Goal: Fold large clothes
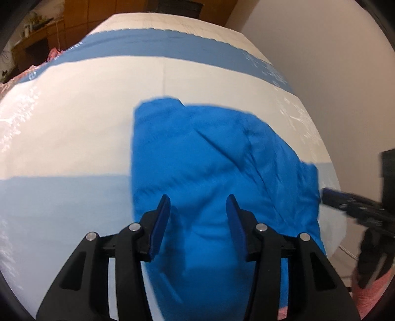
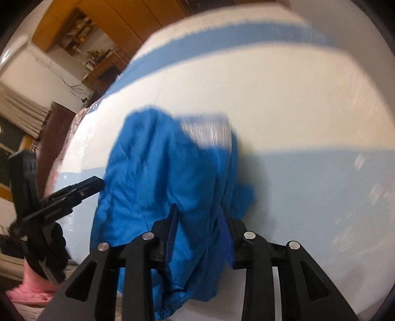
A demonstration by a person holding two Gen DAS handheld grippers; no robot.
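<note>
A bright blue puffy jacket [image 1: 209,153] lies folded into a rough block on the white and blue striped mattress [image 1: 74,123]. My left gripper [image 1: 198,197] hovers over its near part, jaws open, nothing between them. My right gripper [image 1: 328,195] reaches in at the jacket's right edge. In the right wrist view the jacket [image 2: 153,172] bulges up between the fingers of my right gripper [image 2: 199,207], whose jaws stand apart and loose around the fold. My left gripper [image 2: 98,184] points at the jacket's left side there. The picture is blurred.
The mattress [image 2: 308,111] is wrapped in shiny plastic and fills most of both views. Wooden cabinets [image 1: 98,14] stand behind it, a pale wall [image 1: 321,74] to the right. Pink fabric [image 2: 37,289] lies off the near left corner, beside a dark wooden cupboard [image 2: 56,118].
</note>
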